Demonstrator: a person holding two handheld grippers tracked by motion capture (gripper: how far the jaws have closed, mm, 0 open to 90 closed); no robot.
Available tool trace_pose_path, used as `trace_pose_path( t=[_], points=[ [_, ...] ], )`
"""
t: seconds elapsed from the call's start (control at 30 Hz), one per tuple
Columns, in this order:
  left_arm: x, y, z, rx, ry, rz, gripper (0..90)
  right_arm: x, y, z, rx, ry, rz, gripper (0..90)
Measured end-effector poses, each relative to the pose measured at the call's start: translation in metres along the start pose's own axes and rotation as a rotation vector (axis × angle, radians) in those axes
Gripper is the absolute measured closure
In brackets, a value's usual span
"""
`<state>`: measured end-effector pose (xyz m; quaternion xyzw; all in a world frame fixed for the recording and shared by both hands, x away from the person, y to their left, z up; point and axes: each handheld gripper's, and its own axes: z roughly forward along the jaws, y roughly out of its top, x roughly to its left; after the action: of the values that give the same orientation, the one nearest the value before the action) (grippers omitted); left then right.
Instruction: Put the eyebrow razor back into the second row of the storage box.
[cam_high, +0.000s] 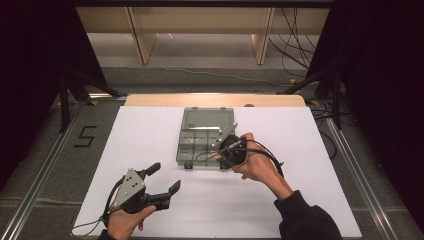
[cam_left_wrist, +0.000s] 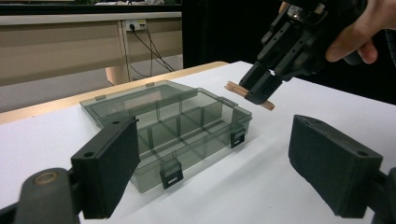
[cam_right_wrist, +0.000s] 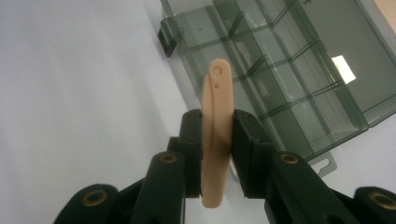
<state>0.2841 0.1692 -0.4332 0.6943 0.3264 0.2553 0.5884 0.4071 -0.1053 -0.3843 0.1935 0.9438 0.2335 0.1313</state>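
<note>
- While the right tongs (cam_right_wrist: 217, 140) are clenched on a thin tan stick (cam_right_wrist: 217, 116), the stick stands up between the two black pads and pokes out past their tips.
- Just past the right tongs sits a see-through grey box (cam_high: 200, 142) with its lid laid flat open behind it.
- Little walls cut the box into many small rooms, and the tip of the stick hangs over the near edge of those rooms.
- Two black clips on the front wall of the box face the left tongs.
- Around the box the white table top (cam_high: 150, 150) is bare, with lots of room on both sides of the tongs.
- Left tongs (cam_high: 165, 180) are released: the two pads stand far apart with nothing between them.
- They lie low by the near edge of the table, well apart from the box, pointing toward it.
- From the left gripper view, the right tongs (cam_left_wrist: 259, 88) tilt down from a raised hand (cam_left_wrist: 359, 32), with the stick held crosswise above the table just beside the box.
</note>
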Motion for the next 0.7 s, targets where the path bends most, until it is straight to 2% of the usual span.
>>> trace_pose_path(
  t=[0.2,0.23,0.37,0.47,0.7],
  points=[
    [0.000,0.000,0.000,-0.001,-0.001,-0.001,16.2,-0.006,0.009,0.005,0.003,-0.009,-0.013,74.8],
    [-0.002,-0.001,-0.001,0.006,-0.001,-0.031,16.2,-0.007,0.010,0.006,0.004,-0.014,-0.012,74.7],
    [0.000,0.000,0.000,-0.005,-0.006,0.001,16.2,-0.011,0.016,0.009,0.002,-0.021,-0.021,74.8],
    [-0.001,0.000,0.000,-0.004,-0.001,-0.008,16.2,-0.014,0.017,0.012,0.002,-0.023,-0.025,74.8],
    [0.000,0.000,0.000,-0.001,-0.001,0.000,16.2,-0.023,0.019,0.018,0.010,-0.037,-0.032,74.7]
  ],
)
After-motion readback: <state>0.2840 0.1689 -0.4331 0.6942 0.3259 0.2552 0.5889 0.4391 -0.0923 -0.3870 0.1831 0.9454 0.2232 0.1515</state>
